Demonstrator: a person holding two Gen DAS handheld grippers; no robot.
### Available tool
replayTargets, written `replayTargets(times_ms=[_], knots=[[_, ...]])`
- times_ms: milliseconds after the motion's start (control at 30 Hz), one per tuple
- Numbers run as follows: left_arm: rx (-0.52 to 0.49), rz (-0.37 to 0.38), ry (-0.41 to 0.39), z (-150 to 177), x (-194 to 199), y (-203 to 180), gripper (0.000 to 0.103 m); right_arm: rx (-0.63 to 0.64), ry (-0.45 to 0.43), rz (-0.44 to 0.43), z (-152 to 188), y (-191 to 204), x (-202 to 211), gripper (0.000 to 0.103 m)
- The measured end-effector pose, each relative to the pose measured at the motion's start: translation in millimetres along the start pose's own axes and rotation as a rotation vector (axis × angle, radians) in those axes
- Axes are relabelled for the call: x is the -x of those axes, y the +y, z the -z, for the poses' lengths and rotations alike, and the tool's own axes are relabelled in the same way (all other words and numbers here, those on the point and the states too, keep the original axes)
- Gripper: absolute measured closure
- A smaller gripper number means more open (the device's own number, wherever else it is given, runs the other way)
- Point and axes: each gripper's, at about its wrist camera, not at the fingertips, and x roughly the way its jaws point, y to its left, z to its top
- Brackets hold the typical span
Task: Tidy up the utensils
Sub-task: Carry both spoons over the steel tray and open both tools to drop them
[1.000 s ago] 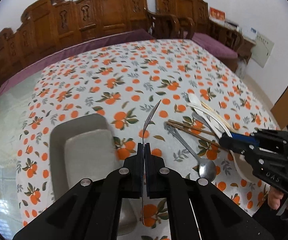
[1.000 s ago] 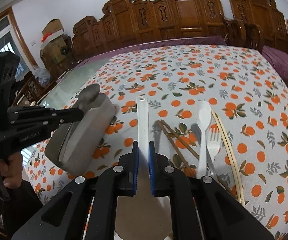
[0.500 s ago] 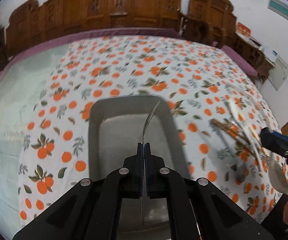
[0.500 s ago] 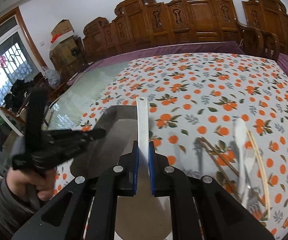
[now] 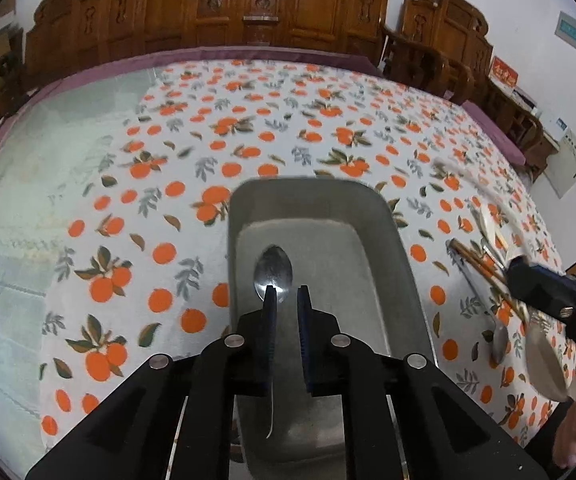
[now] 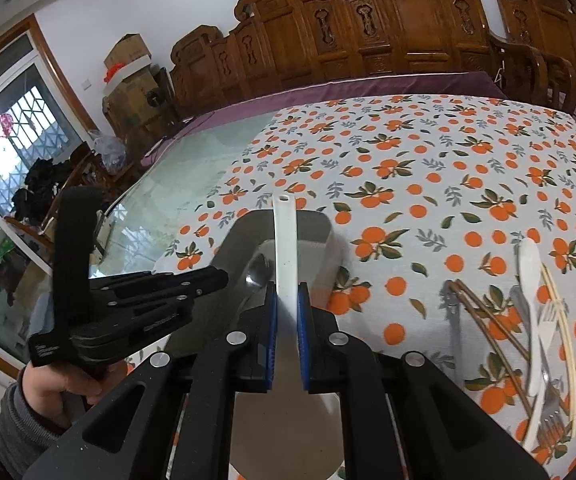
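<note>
A grey rectangular tray [image 5: 368,208] sits on the orange-print tablecloth. A metal spoon [image 5: 273,272] is inside it, bowl facing up, its handle running along the left finger of my left gripper [image 5: 286,294]. That gripper's jaws are opening, with a clear gap and no pad pressing on the handle. My right gripper [image 6: 286,292] is shut on the handle of a white ladle-like spoon [image 6: 285,240], held over the tray's near right part [image 6: 324,224]. The left gripper [image 6: 215,280] shows at the left in the right wrist view, the metal spoon [image 6: 257,270] by its tip.
Loose utensils lie right of the tray: brown chopsticks [image 6: 484,320], a white plastic spoon [image 6: 528,272], a fork [image 6: 548,316], pale chopsticks [image 6: 564,328] and another metal spoon [image 5: 498,340]. Bare glass tabletop [image 5: 27,200] lies left. Carved wooden chairs [image 6: 368,32] line the far edge.
My left gripper moved over the tray and its jaws parted; the metal spoon turned from edge-on to bowl up in the tray. My right gripper carried the white spoon left over the tray.
</note>
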Motion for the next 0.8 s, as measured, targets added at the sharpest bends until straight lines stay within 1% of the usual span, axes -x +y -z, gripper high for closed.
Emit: replayTargets(times_ms=[67,133,167,300,333,400,533,633,800], knots=[[-0.008,-0.008,-0.026,-1,10,2,0.09,-0.012,0.002,-0.009,-1,4,-5,0.092],[-0.004,-0.01,-0.054,-2,20,6,0.082,-0.024,0.007,-0.02,-2,9,-12,0.092],[-0.002,-0.014,-0.072,-3,26,9,0.08,-0.031,0.01,-0.025,-2,11,-16,0.092],[0.011,-0.047,-0.119,-5,40,25,0.078,-0.049,0.027,-0.051,-3,20,-30,0.092],[0.014,-0.054,-0.127,-5,42,28,0.072,-0.053,0.031,-0.055,-3,22,-34,0.092],[0.023,-0.069,-0.151,-6,48,37,0.063,-0.066,0.036,-0.069,-3,25,-41,0.092],[0.05,-0.074,-0.173,-8,55,48,0.063,-0.09,0.051,-0.076,-2,29,-55,0.092],[0.058,-0.073,-0.177,-8,57,51,0.063,-0.093,0.063,-0.061,-1,28,-64,0.089],[0.049,-0.072,-0.182,-7,59,47,0.06,-0.065,0.055,-0.058,-1,22,-59,0.089]])
